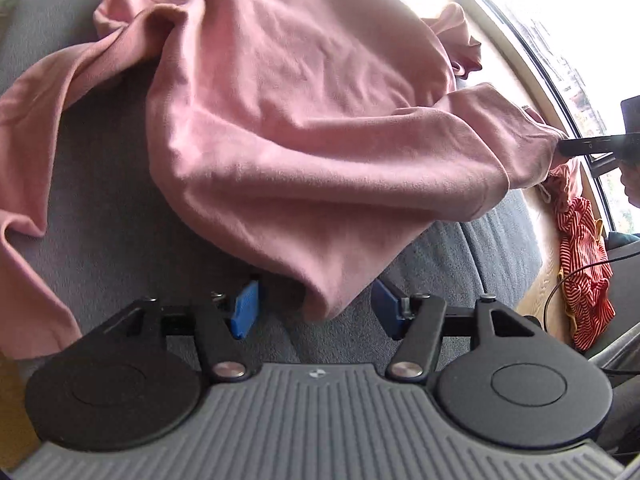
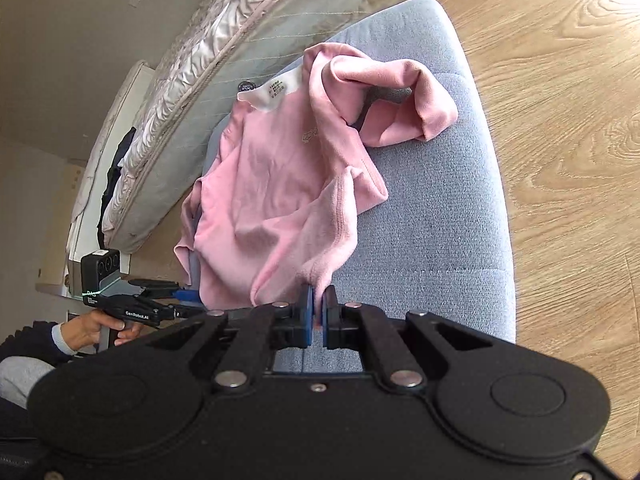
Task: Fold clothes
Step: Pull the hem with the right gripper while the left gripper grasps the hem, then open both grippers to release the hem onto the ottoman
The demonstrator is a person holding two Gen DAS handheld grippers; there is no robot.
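Note:
A pink sweatshirt [image 1: 296,112] lies crumpled on a grey-blue cushion [image 1: 104,240]; it also shows in the right wrist view [image 2: 276,184] with its white neck label at the far end. My left gripper [image 1: 316,308] is open, its blue pads on either side of the garment's near hem corner, not closed on it. My right gripper [image 2: 318,312] is shut on the sweatshirt's hem corner and holds it lifted; it shows in the left wrist view [image 1: 568,148] at the right. One sleeve [image 2: 400,96] lies bunched at the far right.
A red-and-white striped garment [image 1: 584,276] hangs at the right near the window. A mattress [image 2: 224,72] leans against the wall beyond the cushion [image 2: 432,208]. Wooden floor [image 2: 560,120] runs along the right. The left gripper [image 2: 176,300] sits beside the cushion's left edge.

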